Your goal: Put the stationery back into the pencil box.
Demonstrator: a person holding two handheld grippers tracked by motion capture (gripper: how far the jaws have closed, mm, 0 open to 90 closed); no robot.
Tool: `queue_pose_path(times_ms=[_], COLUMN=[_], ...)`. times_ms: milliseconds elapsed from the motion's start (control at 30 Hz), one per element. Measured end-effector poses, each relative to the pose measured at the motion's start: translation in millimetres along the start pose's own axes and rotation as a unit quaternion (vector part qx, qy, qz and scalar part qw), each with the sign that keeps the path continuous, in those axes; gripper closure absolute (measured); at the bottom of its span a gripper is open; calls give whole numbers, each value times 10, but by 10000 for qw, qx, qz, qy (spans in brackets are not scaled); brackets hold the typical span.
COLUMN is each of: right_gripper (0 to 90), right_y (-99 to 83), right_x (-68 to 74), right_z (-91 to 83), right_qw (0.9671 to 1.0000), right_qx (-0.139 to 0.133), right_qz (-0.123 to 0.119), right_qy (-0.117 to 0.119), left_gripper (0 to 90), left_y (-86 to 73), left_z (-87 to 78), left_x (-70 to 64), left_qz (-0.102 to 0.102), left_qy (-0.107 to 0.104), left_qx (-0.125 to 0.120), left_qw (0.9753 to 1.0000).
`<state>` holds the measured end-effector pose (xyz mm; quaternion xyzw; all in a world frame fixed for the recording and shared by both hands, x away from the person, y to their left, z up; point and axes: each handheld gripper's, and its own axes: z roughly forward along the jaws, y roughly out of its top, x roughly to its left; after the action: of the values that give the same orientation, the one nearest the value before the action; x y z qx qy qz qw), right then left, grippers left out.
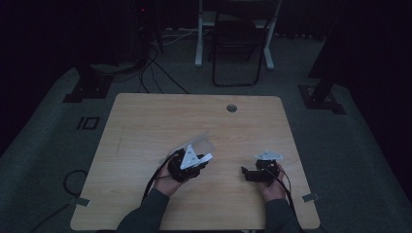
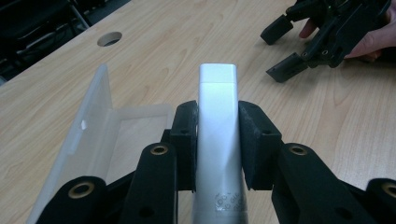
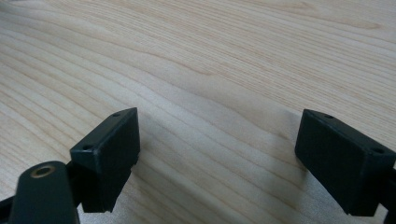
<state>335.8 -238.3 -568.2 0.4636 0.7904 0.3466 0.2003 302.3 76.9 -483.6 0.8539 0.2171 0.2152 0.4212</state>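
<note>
Left tool point(image 2: 217, 140): mine, closed on a flat silver bar point(image 2: 217, 116); both pads press its long sides, and its square end sticks out past the jaw tips; in the high view the left tool point(image 1: 187, 165) sits left of centre on the near half of the tabletop point(image 1: 145, 121).

Bar's long axis: runs straight along the jaws, pointing away from me; I cannot tell what the bar is, though small print shows near its lower end.

Clear case point(image 2: 93, 135): an open, translucent plastic box lying on the tabletop just left of and under my left tool; its lid stands up along the far-left side and the tray looks empty; its long axis runs roughly parallel to the bar.

Key relation: the open tray lies just to the left of the held bar and below it, so I judge that a small shift left and down would lay the bar inside, if that is the aim; my left hand is far the nearer.

Right tool point(image 3: 217, 158): spread wide, holding nothing, low over bare wood; in the high view the right tool point(image 1: 260, 171) rests right of centre, well apart from the case.

What each view adds: the left gripper view shows the grip and the case's open lid; the high view gives the spacing; farther off is a round hole point(image 1: 231, 108) near the tabletop's far edge.
</note>
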Motion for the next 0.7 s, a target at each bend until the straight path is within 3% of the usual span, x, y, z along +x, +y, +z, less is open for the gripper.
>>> queue_pose_path(times_ms=[700], right_gripper=[138], right_y=[0], right_x=[0], right_z=[0], right_qw=[10000], right_qx=[0], right_qz=[-1], right_qy=[0], left_gripper=[699], left_y=[83], left_z=[17], left_x=[103], left_qz=[2], left_qy=[141], left_qx=[-15], left_qw=[9999])
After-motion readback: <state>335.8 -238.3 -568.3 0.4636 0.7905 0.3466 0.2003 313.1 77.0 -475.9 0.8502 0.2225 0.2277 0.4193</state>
